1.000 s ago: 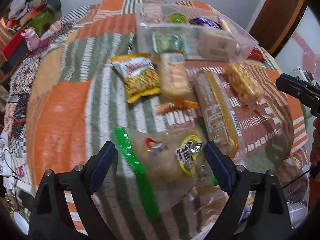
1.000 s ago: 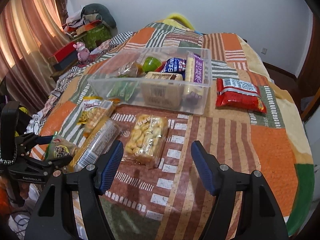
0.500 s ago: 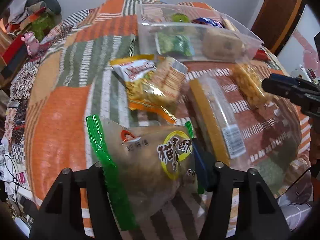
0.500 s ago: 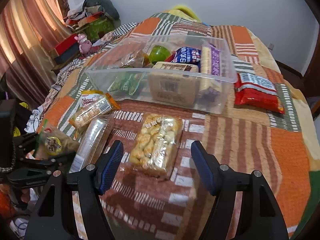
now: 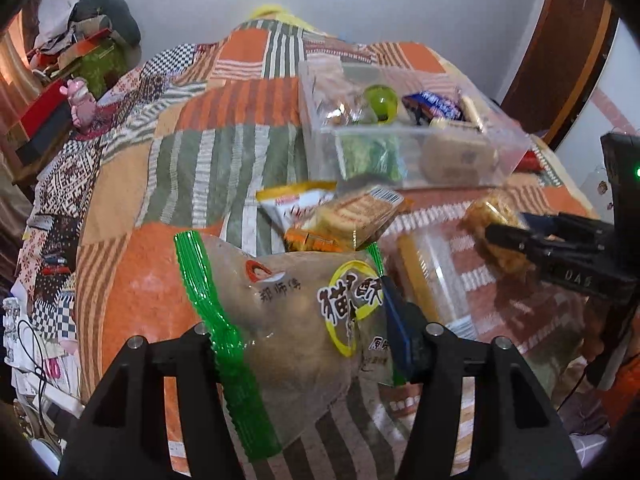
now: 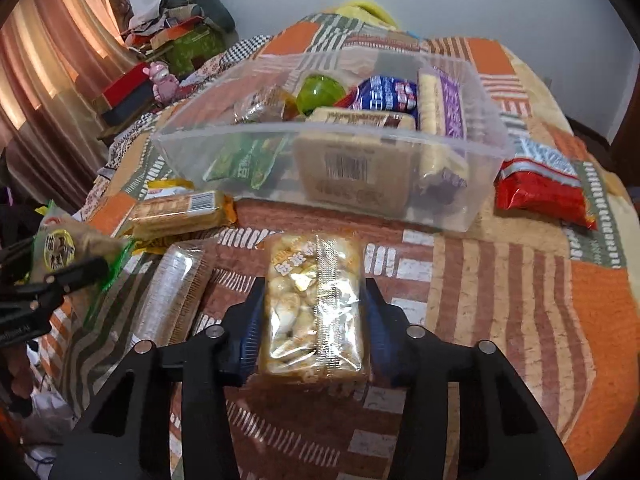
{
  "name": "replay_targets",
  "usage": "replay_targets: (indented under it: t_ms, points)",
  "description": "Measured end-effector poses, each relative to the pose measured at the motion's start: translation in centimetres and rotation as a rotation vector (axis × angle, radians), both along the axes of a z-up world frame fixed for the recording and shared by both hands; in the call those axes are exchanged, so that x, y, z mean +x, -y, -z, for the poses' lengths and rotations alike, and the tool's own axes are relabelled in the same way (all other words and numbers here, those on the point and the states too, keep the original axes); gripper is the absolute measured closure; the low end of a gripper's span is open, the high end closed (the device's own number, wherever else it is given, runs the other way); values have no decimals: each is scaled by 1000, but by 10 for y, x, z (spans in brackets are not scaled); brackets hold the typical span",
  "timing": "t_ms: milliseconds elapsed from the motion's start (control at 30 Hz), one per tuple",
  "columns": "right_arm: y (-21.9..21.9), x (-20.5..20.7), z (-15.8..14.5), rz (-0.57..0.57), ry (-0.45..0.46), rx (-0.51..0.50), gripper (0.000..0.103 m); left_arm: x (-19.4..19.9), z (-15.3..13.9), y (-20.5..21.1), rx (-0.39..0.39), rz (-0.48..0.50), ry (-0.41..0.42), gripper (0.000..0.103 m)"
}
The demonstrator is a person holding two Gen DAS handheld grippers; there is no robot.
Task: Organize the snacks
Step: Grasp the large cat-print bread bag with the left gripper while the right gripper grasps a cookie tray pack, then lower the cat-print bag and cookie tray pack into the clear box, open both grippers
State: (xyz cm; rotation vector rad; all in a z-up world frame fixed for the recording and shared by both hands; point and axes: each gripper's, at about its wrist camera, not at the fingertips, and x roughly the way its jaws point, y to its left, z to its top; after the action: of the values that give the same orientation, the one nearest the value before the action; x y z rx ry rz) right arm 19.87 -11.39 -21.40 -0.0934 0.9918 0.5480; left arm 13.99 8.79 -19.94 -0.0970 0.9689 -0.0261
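My left gripper [image 5: 308, 340] is shut on a green-edged bag of brown snacks [image 5: 288, 320] and holds it off the patchwork bedspread; the bag also shows at the left of the right wrist view [image 6: 64, 248]. My right gripper [image 6: 314, 328] is shut on a clear pack of pale puffed snacks [image 6: 314, 300], which lies on the bedspread. A clear plastic bin [image 6: 472, 200] with several snacks inside stands beyond it; it also shows in the left wrist view [image 5: 516, 148].
An orange biscuit pack [image 6: 180, 212] on a yellow bag, a long clear sleeve of crackers [image 6: 172, 292] and a red bag [image 6: 544, 184] lie on the bedspread around the bin. Clutter and a pink toy [image 6: 162, 80] sit at the far left by curtains.
My left gripper has shut on the green-edged bag and lifted it. My right gripper has moved forward and shut on the puffed snack pack.
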Motion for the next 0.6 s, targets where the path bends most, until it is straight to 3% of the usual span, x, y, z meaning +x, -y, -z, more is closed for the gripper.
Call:
replay_targets:
  t_ms: [600]
  points:
    - [2, 17, -58, 24, 130, 120, 62, 45, -56, 18, 1, 47, 142, 45]
